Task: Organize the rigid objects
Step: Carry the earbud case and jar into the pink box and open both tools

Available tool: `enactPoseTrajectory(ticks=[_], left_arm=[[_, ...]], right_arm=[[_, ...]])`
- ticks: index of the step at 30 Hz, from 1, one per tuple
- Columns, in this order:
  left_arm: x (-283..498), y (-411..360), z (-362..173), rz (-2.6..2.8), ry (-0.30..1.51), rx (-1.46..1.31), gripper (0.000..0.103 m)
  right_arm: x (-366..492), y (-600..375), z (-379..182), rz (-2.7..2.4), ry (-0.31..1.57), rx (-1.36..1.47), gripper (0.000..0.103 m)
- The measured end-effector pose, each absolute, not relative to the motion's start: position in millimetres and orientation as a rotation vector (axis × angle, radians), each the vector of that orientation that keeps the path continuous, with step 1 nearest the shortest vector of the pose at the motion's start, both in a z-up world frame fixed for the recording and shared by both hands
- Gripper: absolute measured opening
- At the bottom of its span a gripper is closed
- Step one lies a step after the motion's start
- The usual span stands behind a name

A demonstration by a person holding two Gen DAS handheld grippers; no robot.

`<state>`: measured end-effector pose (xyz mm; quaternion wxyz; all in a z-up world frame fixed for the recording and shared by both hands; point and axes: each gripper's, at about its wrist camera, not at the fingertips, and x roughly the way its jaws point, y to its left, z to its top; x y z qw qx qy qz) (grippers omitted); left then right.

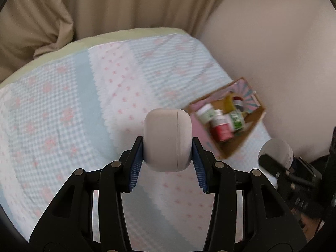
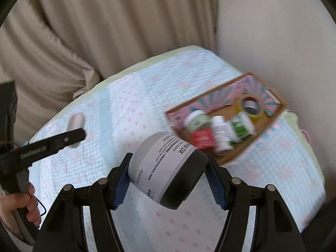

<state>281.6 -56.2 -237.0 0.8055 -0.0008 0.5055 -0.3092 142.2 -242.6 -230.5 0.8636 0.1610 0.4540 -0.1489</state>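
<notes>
My left gripper is shut on a white earbud case and holds it above the bed. My right gripper is shut on a white jar with a dark lid, held tilted above the bed. A shallow cardboard box with a pink and teal flap lies at the bed's right side. It holds several small bottles and a roll of tape. The box is just beyond the jar in the right wrist view. The left gripper with the case shows at the left there.
The bed has a light blue and pink patterned quilt. A beige curtain hangs behind it and a plain wall stands to the right. The right gripper with its jar shows at the right edge of the left wrist view.
</notes>
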Motion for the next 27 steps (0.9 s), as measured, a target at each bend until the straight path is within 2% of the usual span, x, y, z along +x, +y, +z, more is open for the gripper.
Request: enactPoseTrajectory(ticks=[7,14,20,27], left_arm=[[258.5,-110.1,-208.4,-0.692,1.071,-0.011,0.041],[258.2,-191.0,-204.7,-0.676,1.087,-0.007,0.041],[272.0,-267.9,-227.4,-0.685,1.122,0.018,0.041],[294.3,-342.1,-281.6,-0.698,1.206,0.082,0.041]], right_arm=[[112.1,-323.1,-197.6,-0.372,0.968,0.368,0.062],[119.9,-399.9,-198.1,-0.338,1.005,0.366,0.062],[141.3,-462.5,-228.1,-0.302,1.063,0.380,0.062],[166.2,-503.5,-274.7,-0.222,1.134,0.325,0.062]])
